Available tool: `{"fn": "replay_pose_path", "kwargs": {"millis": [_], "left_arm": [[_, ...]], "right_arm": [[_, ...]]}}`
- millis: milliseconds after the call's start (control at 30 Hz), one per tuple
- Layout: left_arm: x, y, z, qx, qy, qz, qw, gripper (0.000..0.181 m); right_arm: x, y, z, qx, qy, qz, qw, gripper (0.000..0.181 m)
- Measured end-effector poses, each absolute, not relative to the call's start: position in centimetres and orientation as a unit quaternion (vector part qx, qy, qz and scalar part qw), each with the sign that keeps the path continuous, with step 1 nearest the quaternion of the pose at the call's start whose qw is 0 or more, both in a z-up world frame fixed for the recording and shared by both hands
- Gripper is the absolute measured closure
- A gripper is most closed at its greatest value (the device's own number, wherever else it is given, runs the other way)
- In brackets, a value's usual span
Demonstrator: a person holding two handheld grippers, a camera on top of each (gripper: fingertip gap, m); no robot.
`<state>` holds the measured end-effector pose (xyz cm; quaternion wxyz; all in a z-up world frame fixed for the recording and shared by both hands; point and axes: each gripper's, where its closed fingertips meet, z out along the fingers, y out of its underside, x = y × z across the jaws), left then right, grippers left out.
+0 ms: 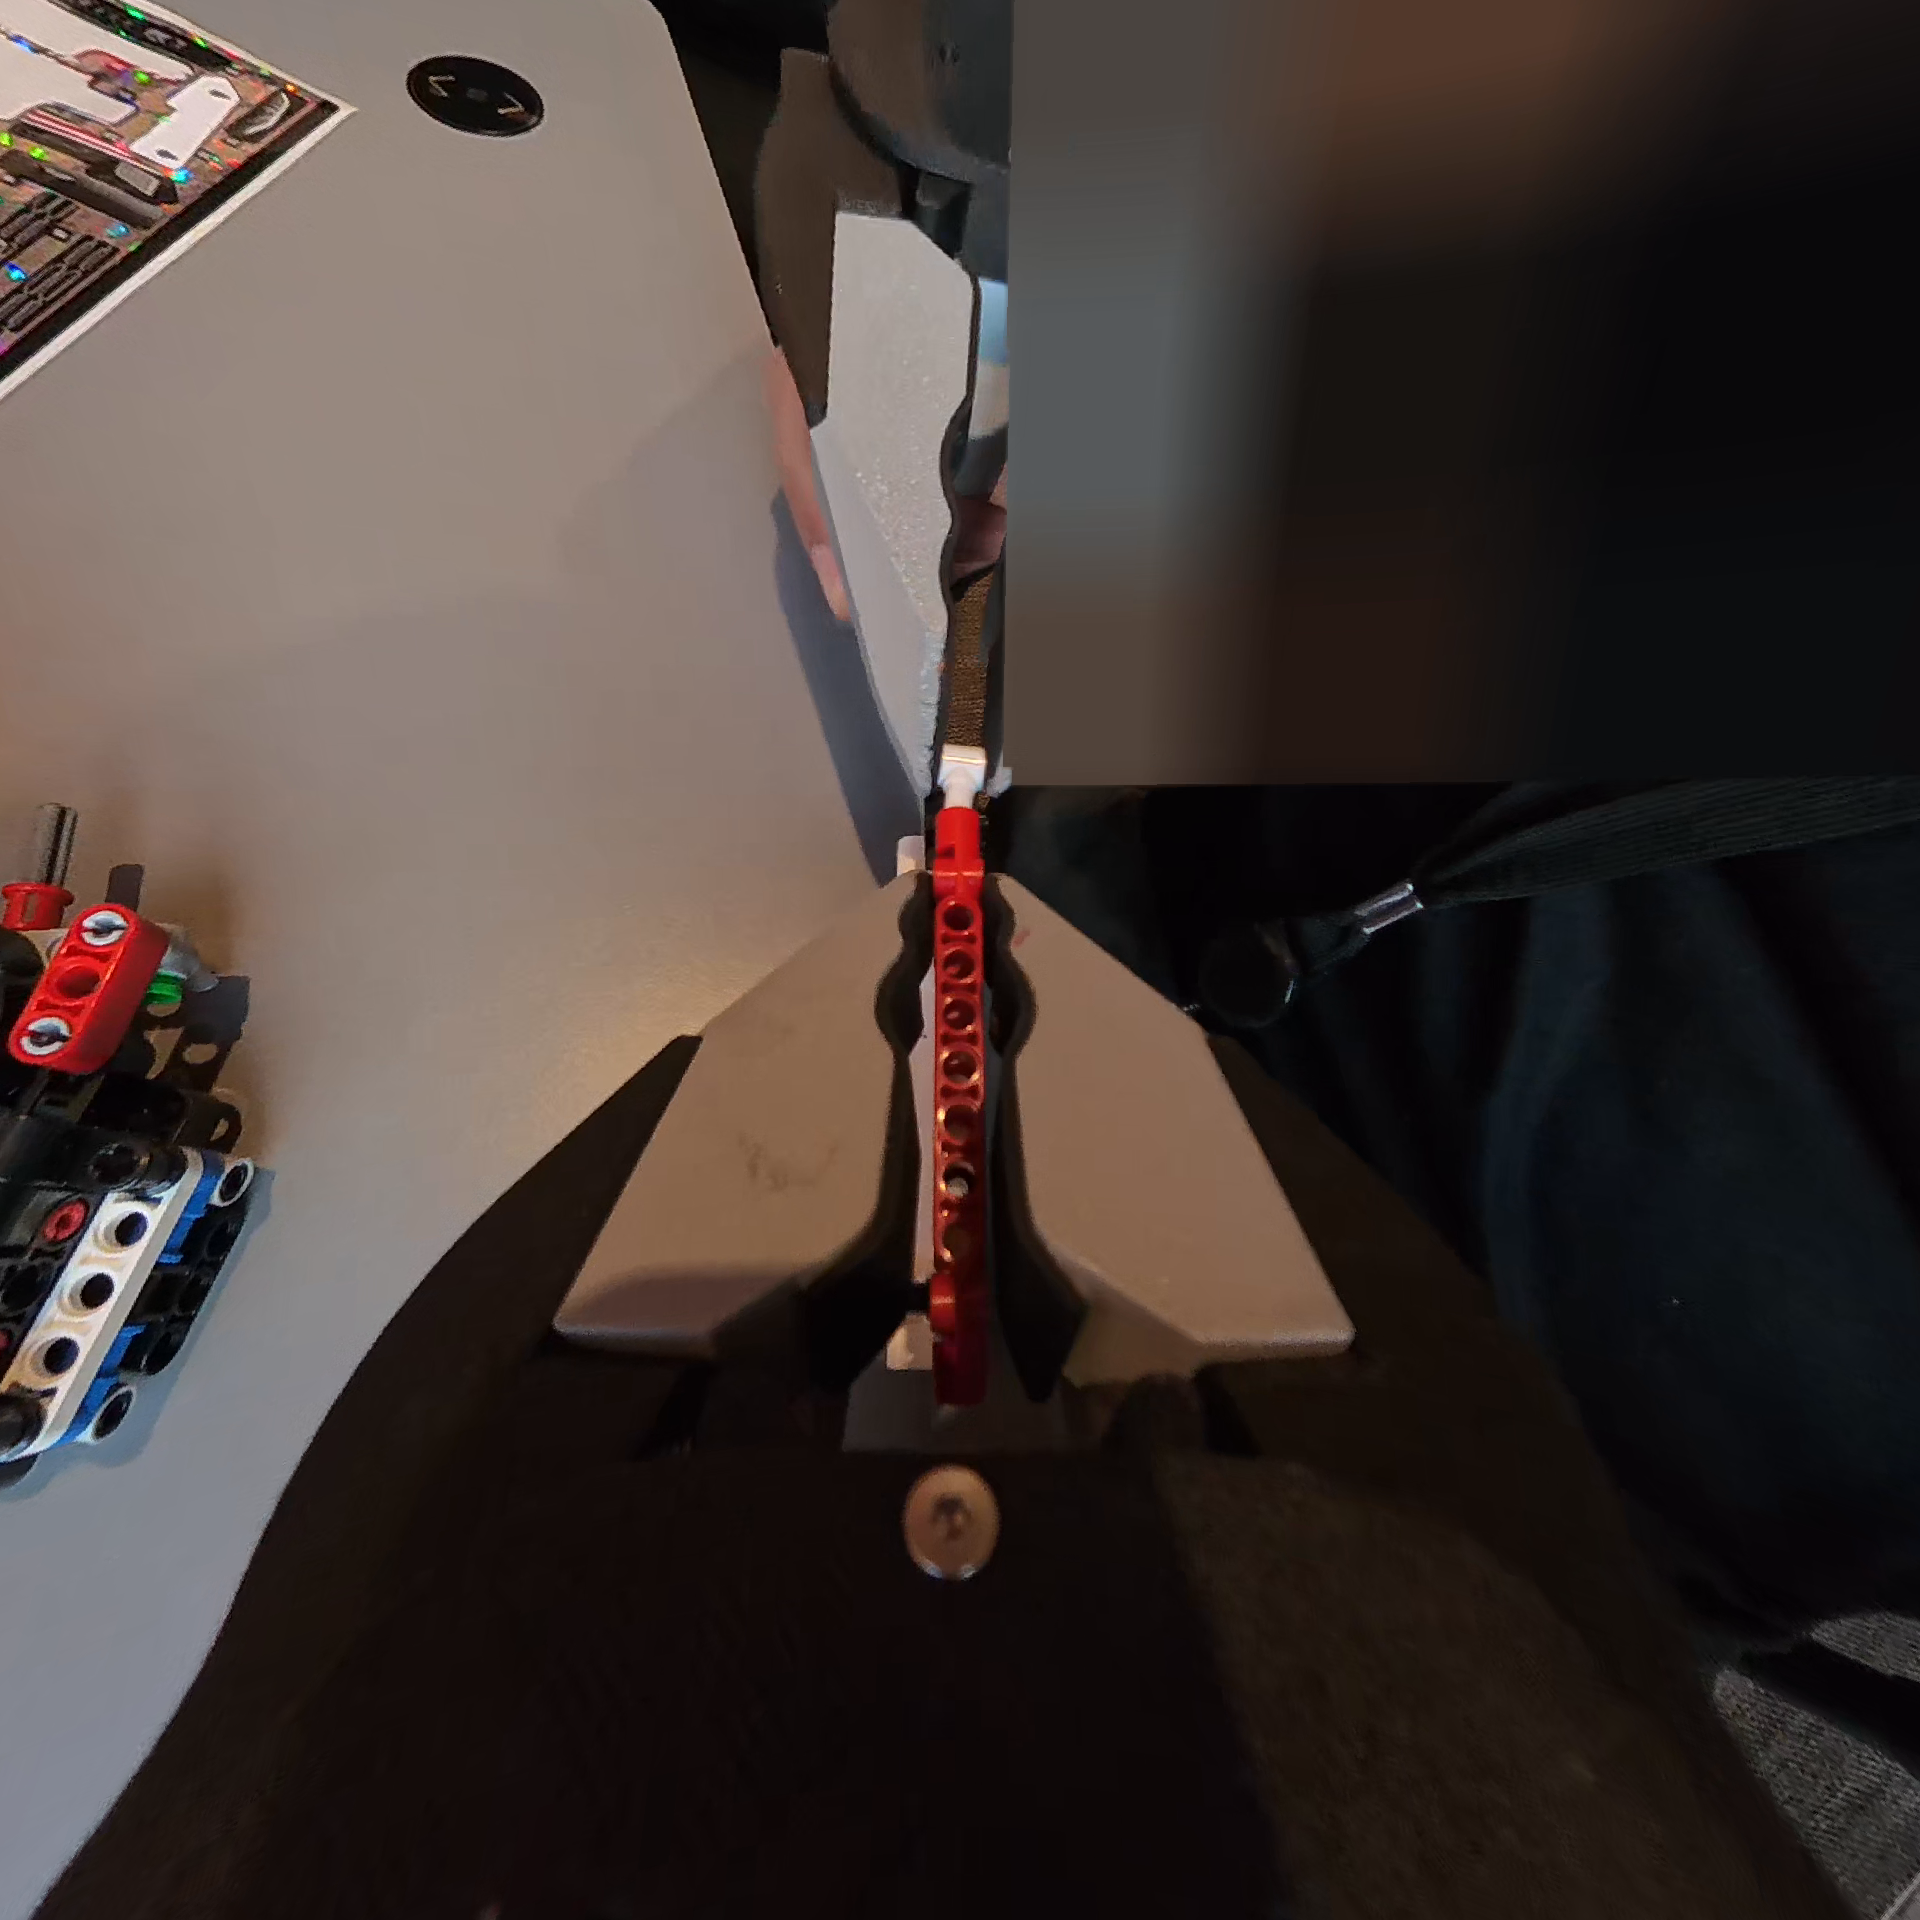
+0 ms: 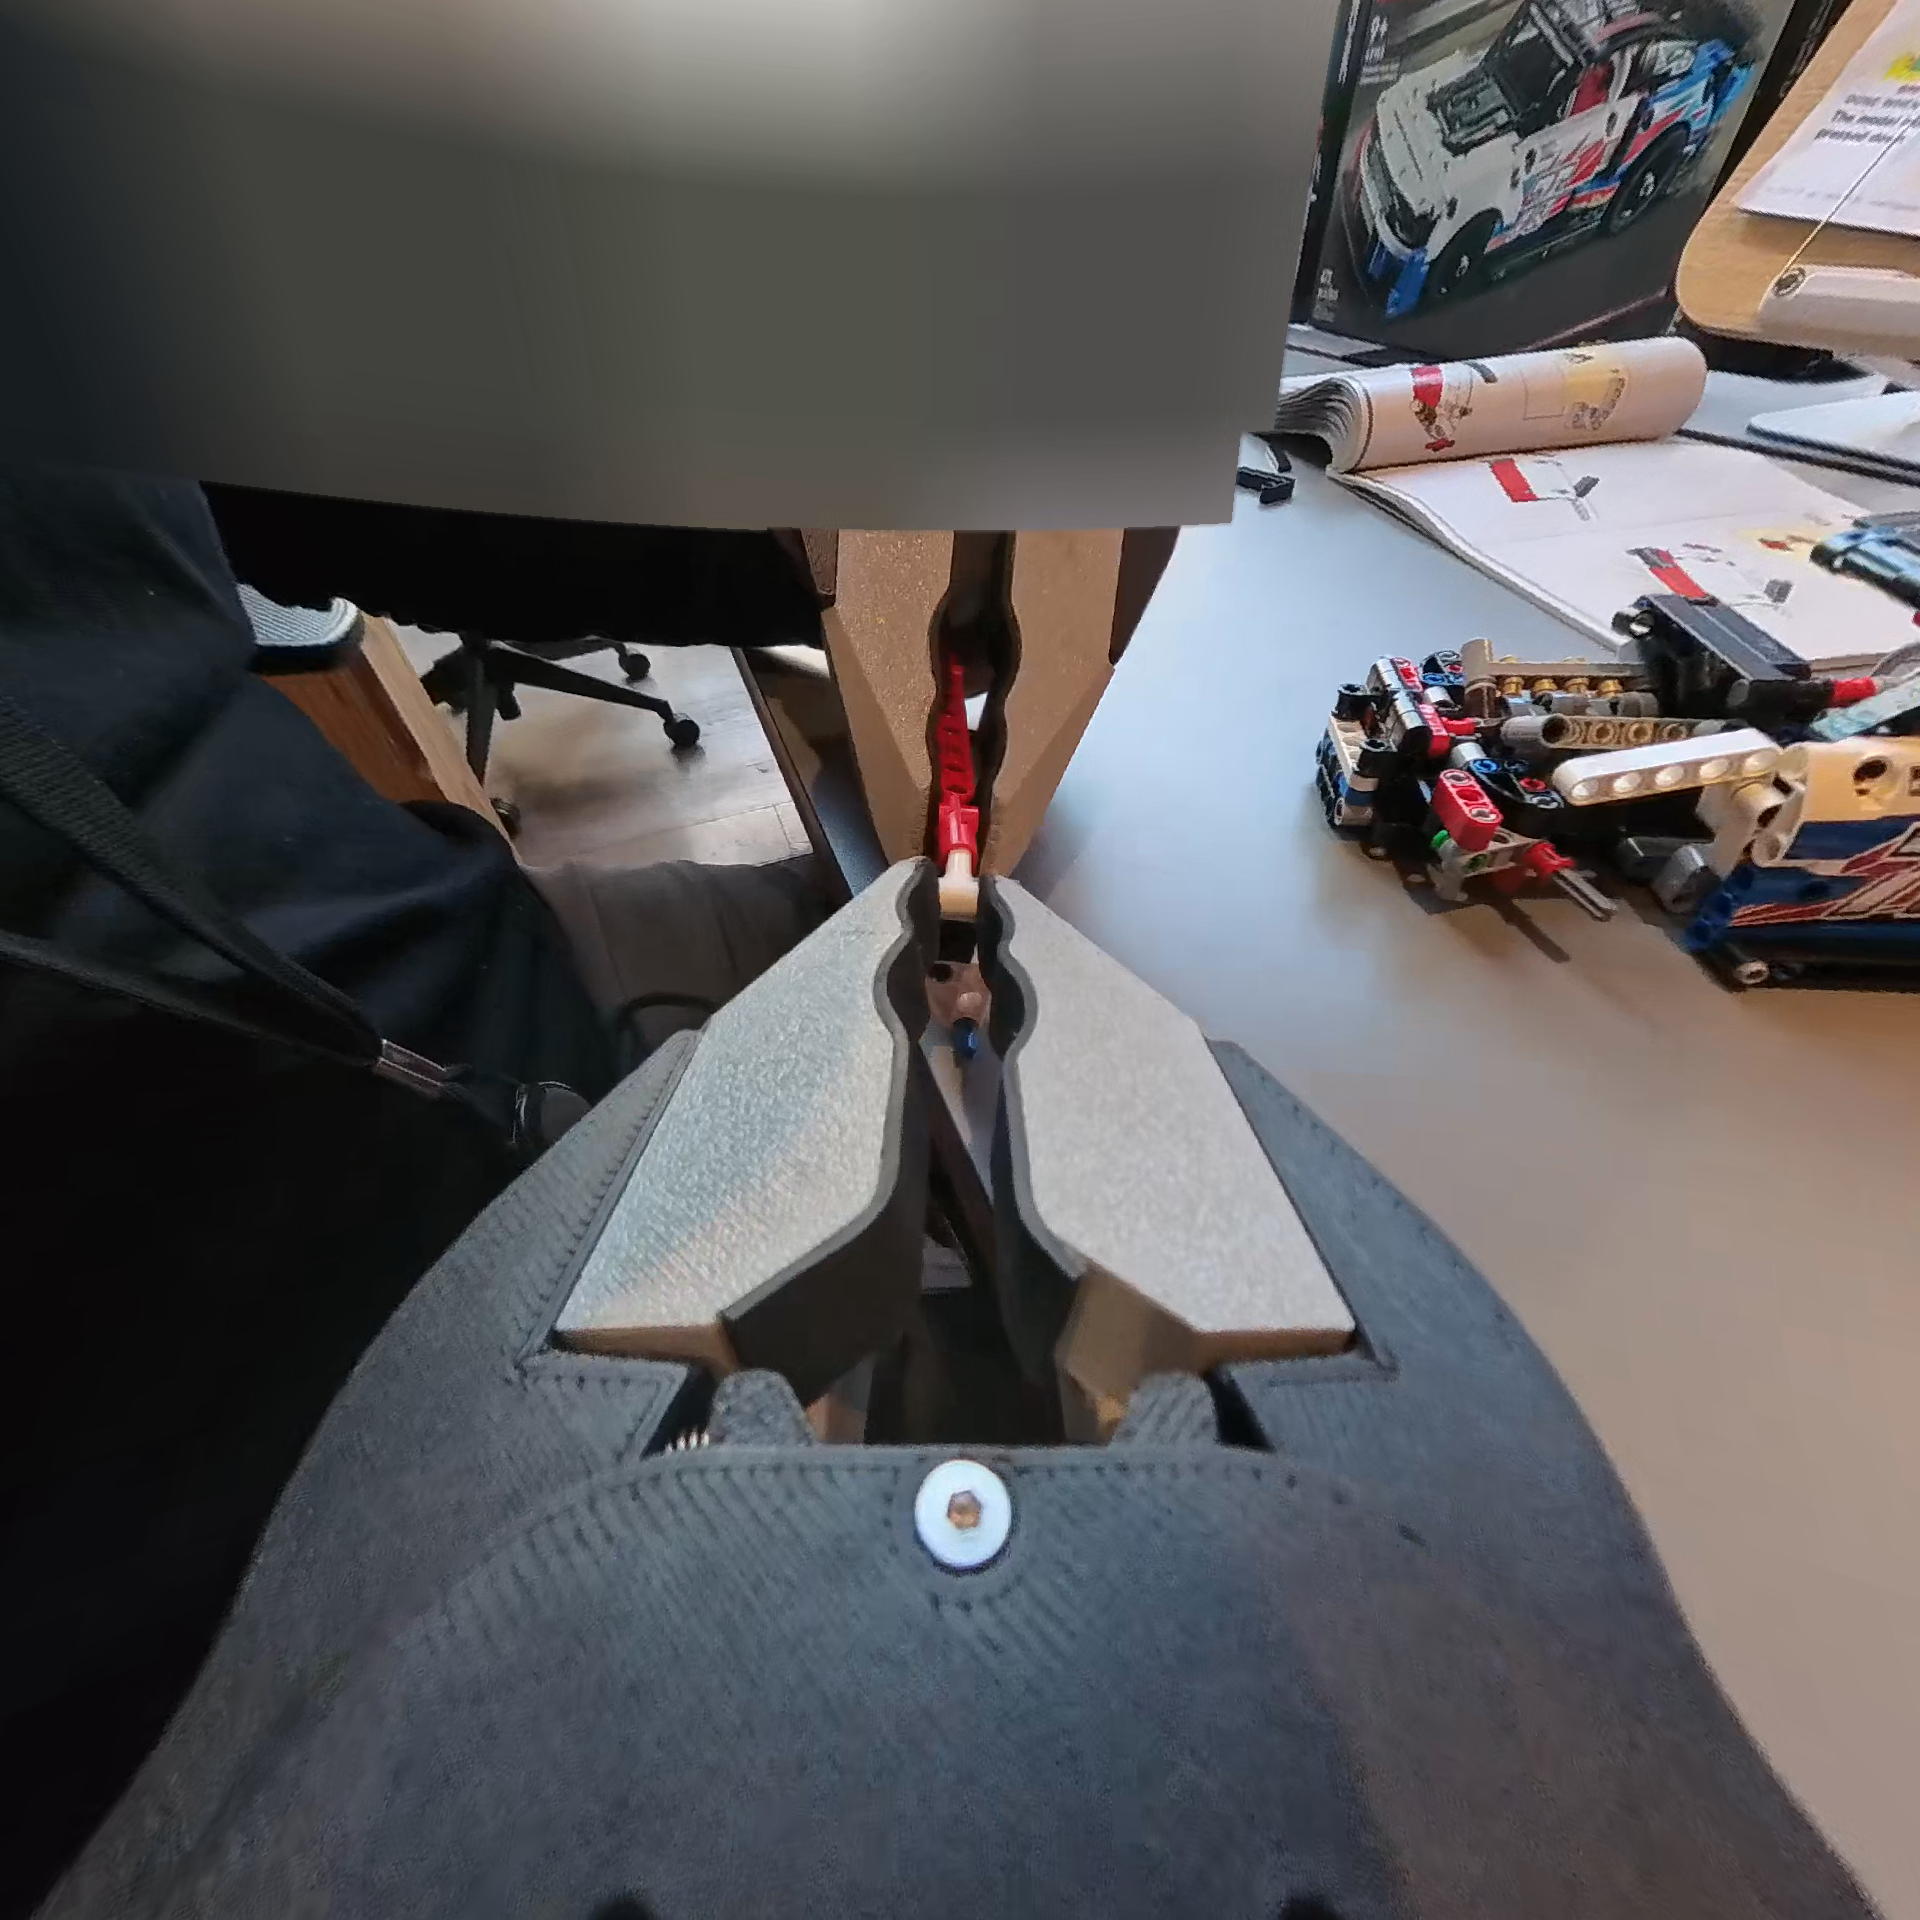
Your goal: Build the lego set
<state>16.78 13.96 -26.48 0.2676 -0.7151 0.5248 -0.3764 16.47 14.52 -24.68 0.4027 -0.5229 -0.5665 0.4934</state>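
Observation:
My left gripper (image 1: 956, 883) is shut on a long red beam with holes (image 1: 958, 1091), held edge-on along its fingers. My right gripper (image 2: 954, 883) faces it tip to tip and is shut on a small white piece (image 2: 958, 896) that has a blue pin (image 2: 964, 1039) behind it. The white piece (image 1: 961, 774) touches the red beam's end (image 2: 954, 748), above the desk edge. The part-built car model (image 2: 1610, 790) lies on the grey desk (image 2: 1351, 1091); its end also shows in the left wrist view (image 1: 104, 1195).
An open instruction booklet (image 2: 1558, 488) and the set's box (image 2: 1538, 156) lie behind the model. A sticker sheet (image 1: 125, 135) and a black desk grommet (image 1: 475, 96) are on the desk. A person in dark clothes (image 2: 260, 935) and an office chair base (image 2: 561, 675) are beyond the edge. The grippers are tip to tip, or close to it.

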Motion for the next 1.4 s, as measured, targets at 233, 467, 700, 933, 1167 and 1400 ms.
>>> {"fn": "replay_pose_path", "kwargs": {"millis": [233, 467, 700, 933, 1167, 1400], "left_arm": [[16.64, 13.63, -26.45, -0.705, 0.535, -0.392, 0.252, 0.176], [16.48, 13.51, -26.48, -0.706, 0.540, -0.388, 0.244, 0.176], [16.23, 13.58, -26.61, -0.719, 0.545, -0.360, 0.238, 0.176], [16.24, 13.57, -26.70, -0.727, 0.551, -0.340, 0.226, 0.177], [16.27, 13.79, -26.59, -0.730, 0.542, -0.354, 0.220, 0.176], [16.26, 13.92, -26.66, -0.736, 0.551, -0.334, 0.206, 0.176]], "right_arm": [[16.31, 14.28, -24.80, -0.493, -0.618, 0.438, 0.429, 0.178], [16.14, 14.20, -24.89, -0.488, -0.641, 0.410, 0.429, 0.178], [15.93, 14.24, -25.00, -0.486, -0.671, 0.380, 0.412, 0.178], [16.06, 14.19, -25.11, -0.510, -0.689, 0.363, 0.365, 0.178], [16.08, 14.43, -25.06, -0.548, -0.650, 0.444, 0.284, 0.178], [16.14, 14.58, -25.05, -0.549, -0.674, 0.421, 0.259, 0.178]]}}
